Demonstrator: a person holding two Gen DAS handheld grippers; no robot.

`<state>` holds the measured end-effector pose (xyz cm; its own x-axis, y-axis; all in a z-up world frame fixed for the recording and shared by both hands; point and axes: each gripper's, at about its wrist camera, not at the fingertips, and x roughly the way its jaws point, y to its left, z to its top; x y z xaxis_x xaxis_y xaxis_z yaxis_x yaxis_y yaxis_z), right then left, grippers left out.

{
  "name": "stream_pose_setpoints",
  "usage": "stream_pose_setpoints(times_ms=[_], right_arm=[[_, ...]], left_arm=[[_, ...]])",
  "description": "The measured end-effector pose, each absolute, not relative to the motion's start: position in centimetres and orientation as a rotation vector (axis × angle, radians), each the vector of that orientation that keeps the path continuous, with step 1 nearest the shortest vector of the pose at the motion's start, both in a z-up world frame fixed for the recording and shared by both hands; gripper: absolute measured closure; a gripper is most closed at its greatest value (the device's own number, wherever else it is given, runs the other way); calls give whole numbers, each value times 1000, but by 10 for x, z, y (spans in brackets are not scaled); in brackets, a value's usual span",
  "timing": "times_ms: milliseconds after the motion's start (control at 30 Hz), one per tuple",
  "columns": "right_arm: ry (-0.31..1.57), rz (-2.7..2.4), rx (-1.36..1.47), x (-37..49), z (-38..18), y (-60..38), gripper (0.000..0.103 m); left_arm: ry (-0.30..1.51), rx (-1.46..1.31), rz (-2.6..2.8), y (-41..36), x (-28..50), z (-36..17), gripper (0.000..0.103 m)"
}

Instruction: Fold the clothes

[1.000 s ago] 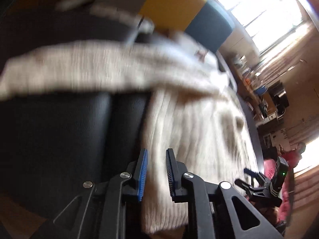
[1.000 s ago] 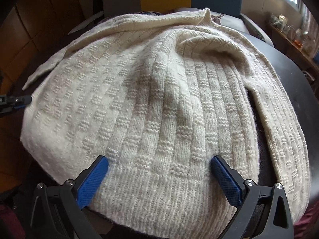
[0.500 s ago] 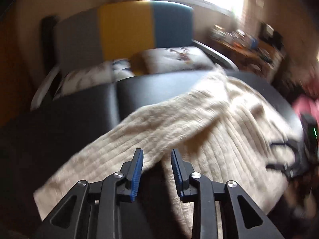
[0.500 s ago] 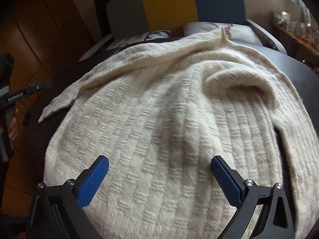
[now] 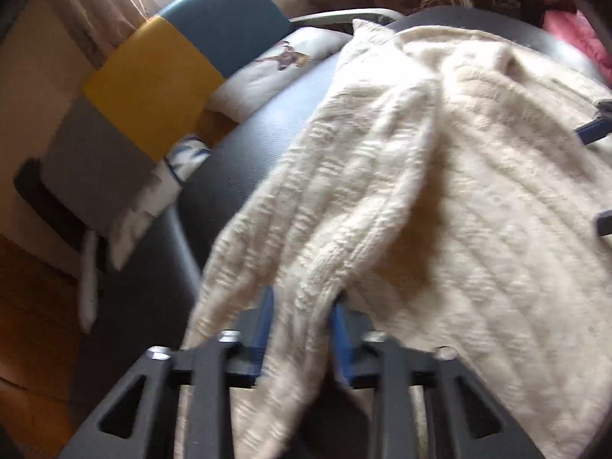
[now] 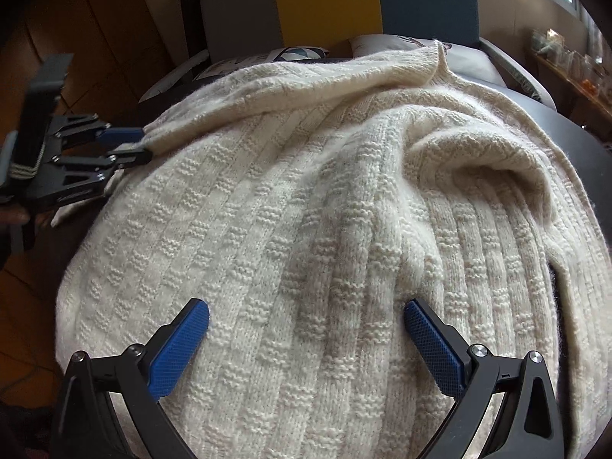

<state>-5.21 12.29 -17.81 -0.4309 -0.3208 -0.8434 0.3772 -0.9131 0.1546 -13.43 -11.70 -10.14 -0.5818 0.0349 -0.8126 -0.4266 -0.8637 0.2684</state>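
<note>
The left gripper [image 5: 300, 329] has swung round and is closing on the sweater [image 6: 325, 237] sleeve, seemingly ready to fold; right gripper [image 6: 306, 338] fingers gape, released.

Cream knit sweater [image 5: 440, 191] spread over a dark round table [image 5: 248, 160]. Left gripper [image 5: 300, 325] at the sweater's near left edge, jaws closing, blue pads [image 5: 264, 317] pinching a bunched strip of knit, probably a sleeve. Beyond the sweater: grey, yellow and teal chair back [image 5: 153, 76], printed cushion [image 5: 275, 65]. A blue gripper tip [image 5: 596, 130] sits over the sweater's right side. Frame blurry.
</note>
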Motion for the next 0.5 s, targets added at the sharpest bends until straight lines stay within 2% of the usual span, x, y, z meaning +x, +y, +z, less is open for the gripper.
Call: stream_pose_setpoints(times_ms=[167, 233, 400, 500], right_arm=[[32, -2378, 1319, -55, -162, 128, 0], [10, -2409, 1267, -65, -148, 134, 0], [42, -2463, 1184, -114, -127, 138, 0], [61, -2487, 1175, -157, -128, 139, 0]], left_arm=[[-164, -1242, 2599, -199, -154, -62, 98], [-368, -1251, 2603, -229, -164, -57, 98], [-541, -1375, 2612, -271, -197, -74, 98], [-558, -1463, 2633, -281, -219, -87, 98]])
